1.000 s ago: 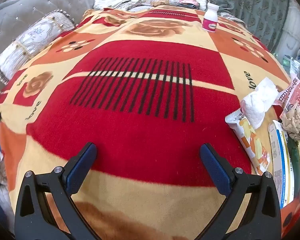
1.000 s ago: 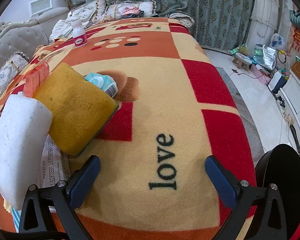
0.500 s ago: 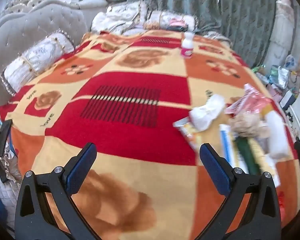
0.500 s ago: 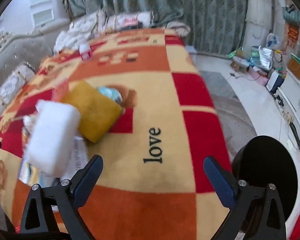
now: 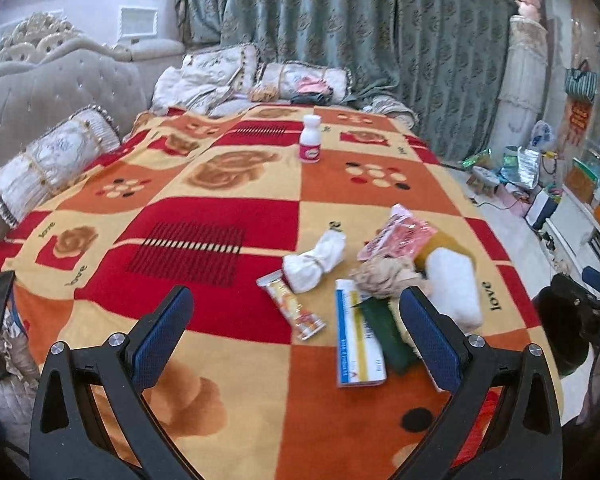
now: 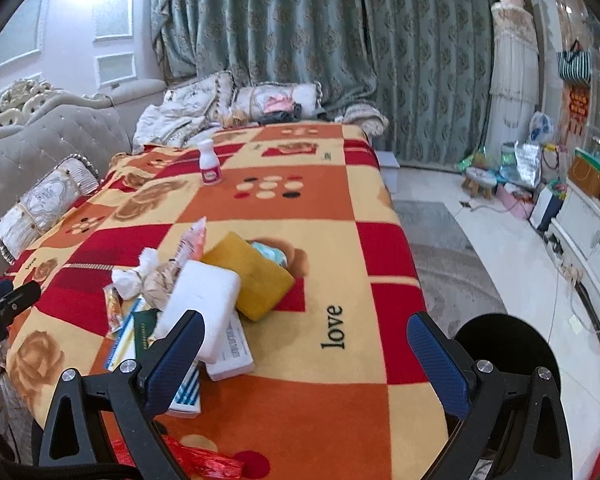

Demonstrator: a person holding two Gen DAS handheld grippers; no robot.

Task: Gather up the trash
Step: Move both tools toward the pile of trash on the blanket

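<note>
Trash pile (image 5: 384,280) sits on blanket (image 5: 220,220), right-front part, w/ nothing collected as far as visible; whole task appears left.

Left tongs (image 5: 296,334) wide, empty, held above blanket near edge. Right tongs (image 6: 304,354) wide, empty too. Black bin (image 6: 508,352) on floor just beside blanket's right edge, prob. the drop point.

Near → far in pile:
- blue/white box (image 5: 356,340), print too small to read
- green pack (image 5: 388,340)
- snack wrapper (image 5: 296,308)
- white foam block (image 5: 454,284)
- crumpled brown paper (image 5: 384,276)
- white tissue wad (image 5: 316,260)
- yellow sponge (image 6: 256,276)
- pink wrapper (image 5: 400,232)

Far back, well apart: white bottle (image 5: 310,139), pink label, unreadable.

Writing: "love" woven in blanket (image 6: 334,327). "DAS…" on the other tool at left view's right edge.
</note>
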